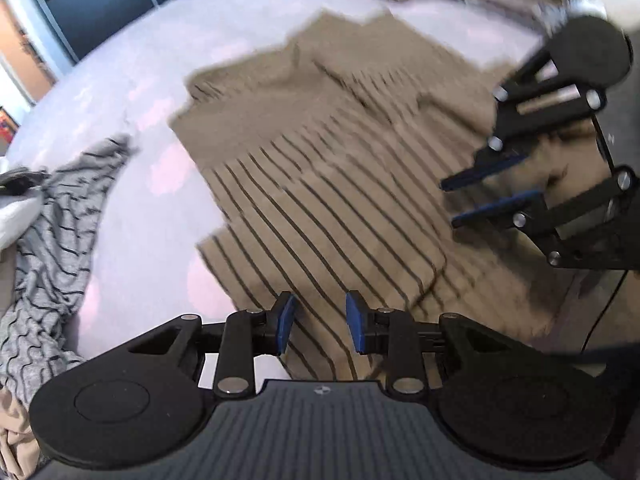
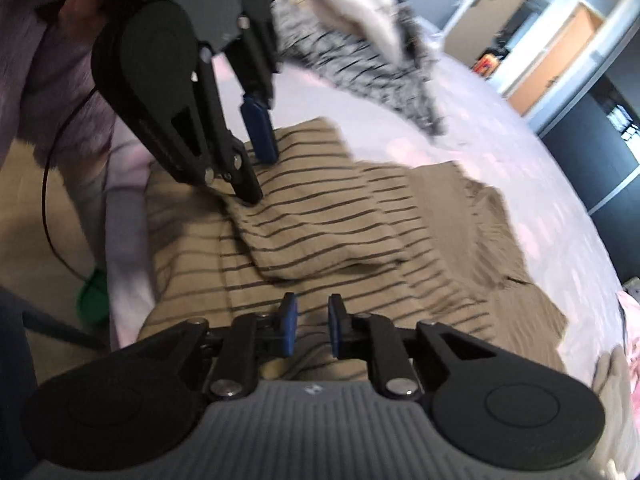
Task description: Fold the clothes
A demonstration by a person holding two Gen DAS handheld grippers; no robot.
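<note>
Right gripper (image 2: 312, 330) hanging open, empty, over the tan striped sweater (image 2: 320, 216) lying part-folded on the bed (image 2: 520, 184); left gripper (image 1: 318, 322) open too. Regrip the hem edge squarely.

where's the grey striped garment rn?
In the left wrist view, the grey striped garment lies crumpled at the left edge of the pale bedsheet, apart from the tan striped top at centre.
</note>
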